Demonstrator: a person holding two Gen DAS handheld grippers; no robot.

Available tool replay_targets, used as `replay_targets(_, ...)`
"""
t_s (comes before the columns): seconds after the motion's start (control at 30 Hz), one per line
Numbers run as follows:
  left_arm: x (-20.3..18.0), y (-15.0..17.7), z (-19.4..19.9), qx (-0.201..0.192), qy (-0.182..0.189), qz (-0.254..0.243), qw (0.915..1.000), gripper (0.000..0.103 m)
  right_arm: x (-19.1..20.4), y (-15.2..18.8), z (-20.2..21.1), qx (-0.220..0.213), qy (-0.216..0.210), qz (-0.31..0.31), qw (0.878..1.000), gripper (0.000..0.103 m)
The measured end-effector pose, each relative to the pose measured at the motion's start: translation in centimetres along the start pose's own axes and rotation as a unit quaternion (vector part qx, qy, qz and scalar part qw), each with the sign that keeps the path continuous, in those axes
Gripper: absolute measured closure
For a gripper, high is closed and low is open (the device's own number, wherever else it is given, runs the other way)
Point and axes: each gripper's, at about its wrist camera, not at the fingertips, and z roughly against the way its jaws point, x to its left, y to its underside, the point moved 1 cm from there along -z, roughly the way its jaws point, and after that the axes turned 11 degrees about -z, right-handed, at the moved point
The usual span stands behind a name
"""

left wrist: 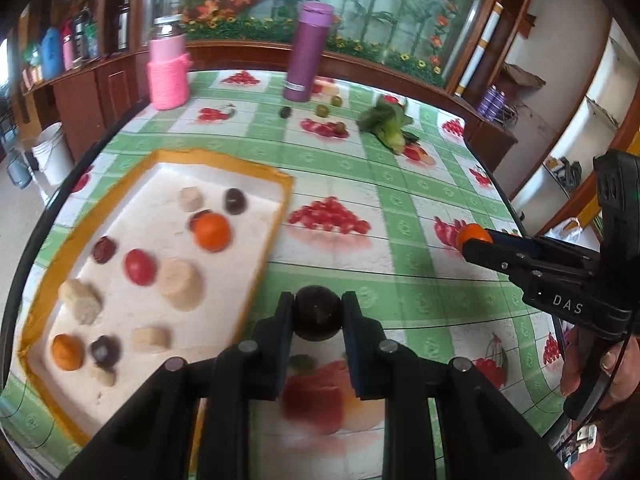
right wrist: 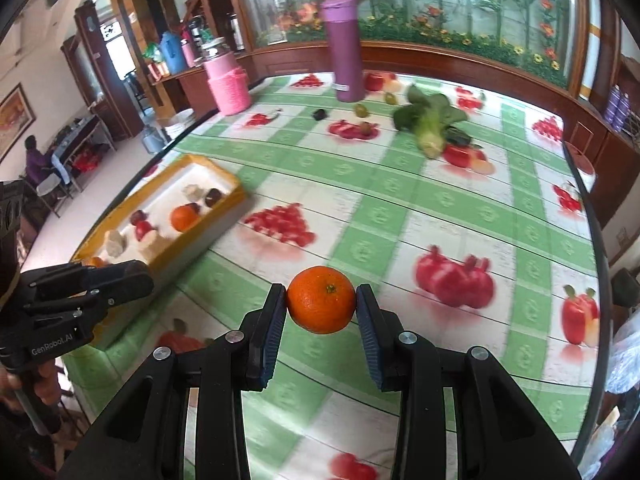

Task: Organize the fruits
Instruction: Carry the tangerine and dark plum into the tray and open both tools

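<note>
Left wrist view: a purple flask [left wrist: 307, 52], pink jar [left wrist: 168, 74] and bok choy [left wrist: 386, 122] stand beyond the yellow-rimmed tray [left wrist: 280, 200]. The left gripper [left wrist: 317, 320] clamps a dark plum [left wrist: 317, 316] beside the tray.

Right wrist view: the right gripper [right wrist: 321, 300] pinches a glossy mandarin [right wrist: 321, 299] above the checked tablecloth [right wrist: 400, 220].

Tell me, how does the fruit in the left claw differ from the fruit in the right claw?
The left claw grips a dark fruit, near black with a dull skin; the right claw grips a bright orange mandarin with a green stem spot. The mandarin fills a wider gap between its pads, so it looks the larger. Both are round, pinched at their sides, and held above the checked tablecloth, outside the yellow-rimmed tray.
</note>
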Motion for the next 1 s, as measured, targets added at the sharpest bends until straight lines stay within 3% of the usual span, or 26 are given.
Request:
replay_targets(0.43, 11.1, 5.4, 4.5, 0.01, -0.081, 0.06, 0.9949, 0.077, 9.8, -1.4, -3.6, 0.013, -0.056, 0.045, 0.997, 0.068)
replay_targets(0.73, 12.9, 7.8, 3.4, 0.035, -0.068, 0.069, 0.9946, 0.077, 14.3, -2.0, -8.4, 0.039, -0.06, 0.08, 0.994, 0.068)
replay_targets(1.0, 11.3, 7.6, 1.6, 0.051, -0.031, 0.045, 0.9972, 0.077, 16.8, -3.6, -11.9, 0.05, -0.053, 0.108, 0.991, 0.068)
